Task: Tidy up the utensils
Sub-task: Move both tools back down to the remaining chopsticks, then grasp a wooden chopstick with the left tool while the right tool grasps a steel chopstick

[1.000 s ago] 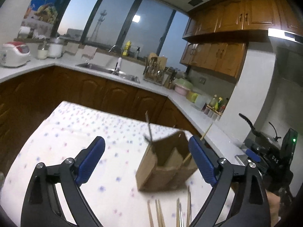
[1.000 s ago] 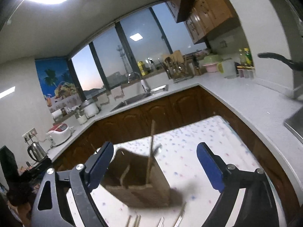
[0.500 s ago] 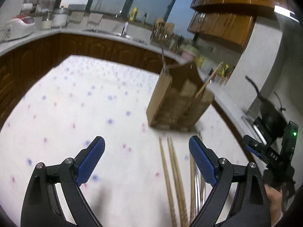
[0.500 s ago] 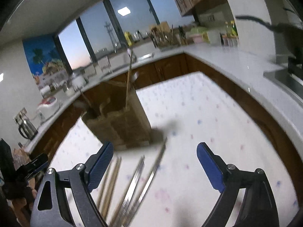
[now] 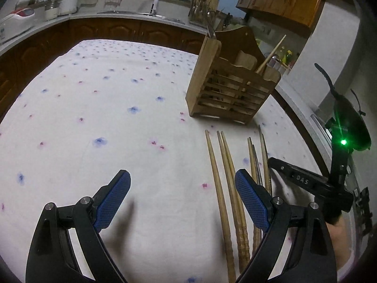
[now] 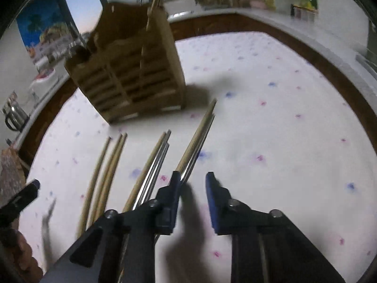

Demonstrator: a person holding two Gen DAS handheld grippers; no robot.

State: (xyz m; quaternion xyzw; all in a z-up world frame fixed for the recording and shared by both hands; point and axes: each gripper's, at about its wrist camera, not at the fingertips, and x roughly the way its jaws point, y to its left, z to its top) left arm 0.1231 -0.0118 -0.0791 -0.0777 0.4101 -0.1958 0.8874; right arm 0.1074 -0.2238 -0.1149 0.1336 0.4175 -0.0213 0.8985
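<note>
White letters "DAS" readable on black bar of right claw, seen in left wrist view, over counter's right edge; no other text, brand or number legible anywhere

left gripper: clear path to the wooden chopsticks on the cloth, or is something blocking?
Probably yes. The left gripper is open just above the cloth, and the wooden chopsticks lie loose beside its right finger, uncovered. The right gripper, closing nearby on no chopstick, could crowd it.
</note>
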